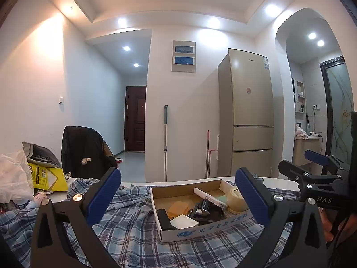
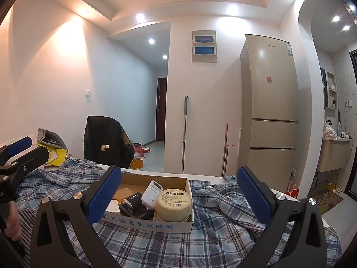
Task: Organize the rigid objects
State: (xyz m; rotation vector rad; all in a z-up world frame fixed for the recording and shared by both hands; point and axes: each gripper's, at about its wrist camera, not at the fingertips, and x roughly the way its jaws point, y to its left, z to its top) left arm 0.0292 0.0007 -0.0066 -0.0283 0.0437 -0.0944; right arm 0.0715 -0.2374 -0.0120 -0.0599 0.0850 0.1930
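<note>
A shallow cardboard box point(image 1: 200, 230) point(image 2: 147, 223) sits on a blue plaid cloth point(image 1: 133, 241) point(image 2: 223, 223). Inside lie a white remote point(image 1: 209, 197) point(image 2: 151, 192), a round yellow tub point(image 1: 235, 197) point(image 2: 174, 204), an orange block point(image 1: 178, 208) point(image 2: 123, 194), a white square piece point(image 1: 184, 221) point(image 2: 113, 206) and black items point(image 1: 204, 207) point(image 2: 133, 203). My left gripper point(image 1: 178, 192) is open in front of the box with nothing between its fingers. My right gripper point(image 2: 178, 192) is open too, also empty. Each gripper shows at the edge of the other's view.
A black jacket hangs on a chair point(image 1: 84, 151) point(image 2: 107, 143) behind the table. At the left lie a yellow packet point(image 1: 46, 177), a grey pouch point(image 1: 40, 154) and a white plastic bag point(image 1: 13, 176). A beige fridge point(image 1: 250, 116) point(image 2: 272, 102) stands beyond.
</note>
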